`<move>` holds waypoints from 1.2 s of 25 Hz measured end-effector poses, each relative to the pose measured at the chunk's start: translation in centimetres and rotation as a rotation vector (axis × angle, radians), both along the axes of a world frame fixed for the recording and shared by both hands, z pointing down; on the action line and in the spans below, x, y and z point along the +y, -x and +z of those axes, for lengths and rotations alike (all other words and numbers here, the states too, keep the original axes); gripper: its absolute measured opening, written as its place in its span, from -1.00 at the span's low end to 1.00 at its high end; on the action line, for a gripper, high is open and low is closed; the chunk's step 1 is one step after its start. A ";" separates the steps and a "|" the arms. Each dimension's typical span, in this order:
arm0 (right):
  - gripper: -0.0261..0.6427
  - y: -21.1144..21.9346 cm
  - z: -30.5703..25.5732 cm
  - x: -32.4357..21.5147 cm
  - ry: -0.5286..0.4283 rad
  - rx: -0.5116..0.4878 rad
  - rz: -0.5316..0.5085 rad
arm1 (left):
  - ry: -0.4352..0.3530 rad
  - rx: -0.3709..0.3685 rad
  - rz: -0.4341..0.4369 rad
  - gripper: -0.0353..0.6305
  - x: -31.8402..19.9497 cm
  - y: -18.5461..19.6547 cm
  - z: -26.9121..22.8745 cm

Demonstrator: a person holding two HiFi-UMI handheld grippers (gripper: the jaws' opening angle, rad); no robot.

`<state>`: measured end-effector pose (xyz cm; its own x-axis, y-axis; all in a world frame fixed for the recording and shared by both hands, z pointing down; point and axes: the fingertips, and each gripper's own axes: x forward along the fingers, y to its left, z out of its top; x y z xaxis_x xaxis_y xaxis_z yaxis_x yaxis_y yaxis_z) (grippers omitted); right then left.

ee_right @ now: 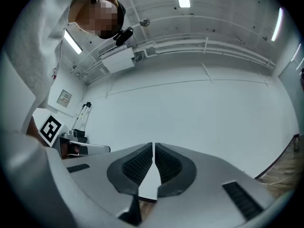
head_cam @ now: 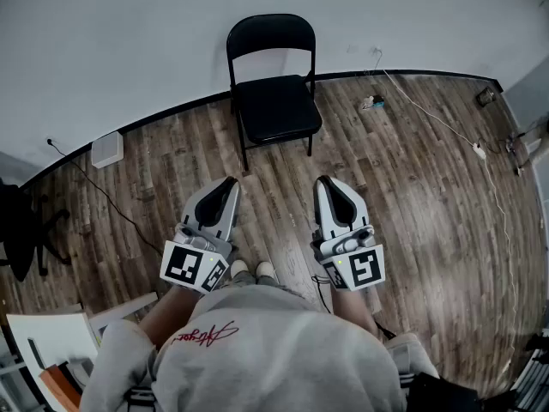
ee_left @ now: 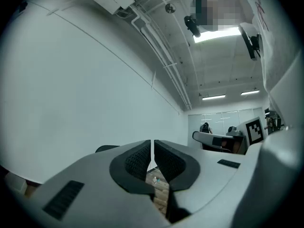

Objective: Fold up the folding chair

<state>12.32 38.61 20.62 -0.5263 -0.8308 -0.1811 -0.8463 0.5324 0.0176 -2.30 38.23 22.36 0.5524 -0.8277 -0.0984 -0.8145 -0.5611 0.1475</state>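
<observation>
A black folding chair (head_cam: 273,93) stands unfolded on the wood floor against the white wall, straight ahead in the head view. My left gripper (head_cam: 230,184) and right gripper (head_cam: 329,184) are held side by side in front of me, well short of the chair, both pointing toward it. Both are shut with nothing between the pads. In the left gripper view the gripper (ee_left: 152,148) shows its pads nearly touching, and a dark edge of the chair (ee_left: 105,148) peeks over the left jaw. The right gripper (ee_right: 153,153) faces the bare wall.
A white box (head_cam: 107,149) sits on the floor by the wall at left, with a cable trailing from it. A white cord (head_cam: 446,127) and small items (head_cam: 372,103) lie at right. A dark office chair (head_cam: 21,230) and a white board (head_cam: 51,337) stand at the left.
</observation>
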 end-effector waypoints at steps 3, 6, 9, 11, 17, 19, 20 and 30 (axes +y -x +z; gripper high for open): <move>-0.83 0.5 -0.2 0.1 -0.001 -0.025 -0.015 | 0.009 0.010 -0.004 -0.79 0.0 0.1 0.2; -0.83 0.8 0.6 0.1 0.015 -0.007 -0.023 | 0.014 0.008 -0.003 -0.79 0.1 0.1 0.5; -0.83 0.9 0.6 0.1 0.013 -0.005 -0.023 | 0.015 0.007 -0.007 -0.79 0.1 0.2 0.5; -0.83 0.8 0.6 0.0 0.012 -0.004 -0.015 | 0.015 0.006 -0.012 -0.79 0.0 0.4 0.5; -0.83 0.7 0.0 0.0 -0.030 -0.014 -0.018 | 0.026 0.012 -0.017 -0.79 -0.3 0.4 0.9; -0.83 0.8 -0.8 0.2 -0.070 -0.025 -0.029 | 0.026 0.010 -0.014 -0.79 -0.3 0.0 0.9; -0.83 0.8 -1.1 0.2 -0.082 -0.029 -0.033 | 0.026 0.008 -0.014 -0.79 -0.3 -0.2 0.9; -0.83 -1.4 0.2 -0.9 -0.045 -0.041 -0.062 | 0.020 0.011 -0.075 -0.79 -0.7 -1.4 1.5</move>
<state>13.73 37.67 20.84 -0.5683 -0.7872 -0.2396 -0.8121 0.5835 0.0090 -0.88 37.58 23.90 0.4879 -0.8685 -0.0872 -0.8524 -0.4956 0.1669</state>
